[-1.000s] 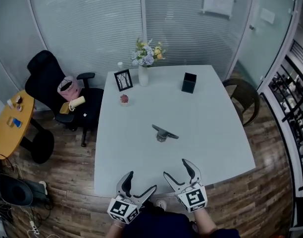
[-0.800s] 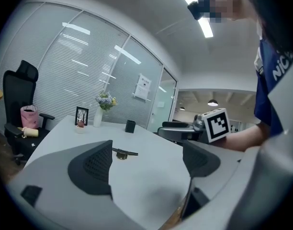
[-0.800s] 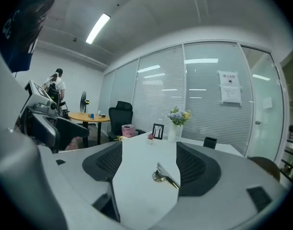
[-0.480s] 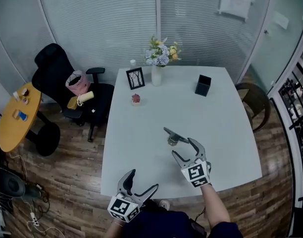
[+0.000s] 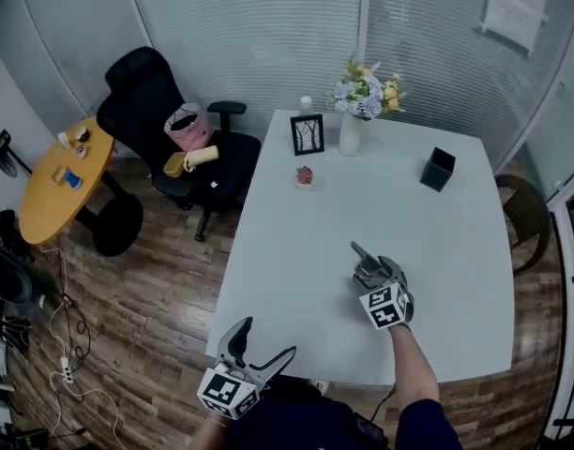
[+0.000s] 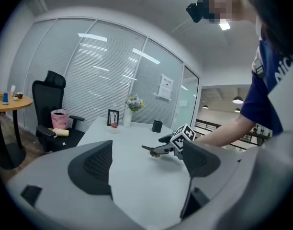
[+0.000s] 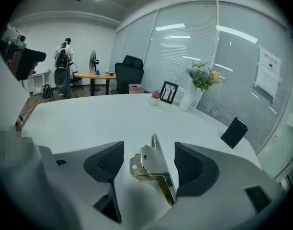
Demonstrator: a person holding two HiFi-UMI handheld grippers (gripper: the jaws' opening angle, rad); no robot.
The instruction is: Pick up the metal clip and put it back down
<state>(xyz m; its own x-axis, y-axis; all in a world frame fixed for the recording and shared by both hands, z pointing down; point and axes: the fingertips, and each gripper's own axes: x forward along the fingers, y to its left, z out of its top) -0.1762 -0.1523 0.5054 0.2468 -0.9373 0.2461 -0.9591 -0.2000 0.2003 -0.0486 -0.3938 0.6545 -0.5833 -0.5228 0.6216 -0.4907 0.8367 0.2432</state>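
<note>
Jaws of our right gripper (image 5: 377, 272) stand apart around the metal clip (image 5: 360, 252), and they have just been closing in on it. In the right gripper view the clip (image 7: 158, 174) lies between the pads. A clear gap shows on its left side, and its long plate runs close along the right-hand pad (image 7: 192, 164). We see no squeeze on it. The jaws of our left gripper (image 5: 265, 340) are spread wide with nothing between them. That gripper hangs off the near edge of the bench at the lower middle of the head view.

We see the white bench (image 5: 296, 242) filling the centre of the head view. A black office chair (image 5: 151, 92) stands at the upper left beside it, with a pink bag (image 5: 184, 125) on its seat. A round yellow table (image 5: 57, 190) sits at the far left edge.

Along the far side of the bench stand a vase of flowers (image 5: 353, 131) and, just left of it, a picture frame (image 5: 307, 134). A black box (image 5: 438, 169) sits well to their right. A small reddish thing (image 5: 305, 176) sits just below the frame; we cannot tell what it is.

Smallest is the clip, resting on the bench right of centre, well apart from the rest. In the left gripper view we see the clip (image 6: 153, 150) poking out to the left of the right gripper (image 6: 168, 145).
</note>
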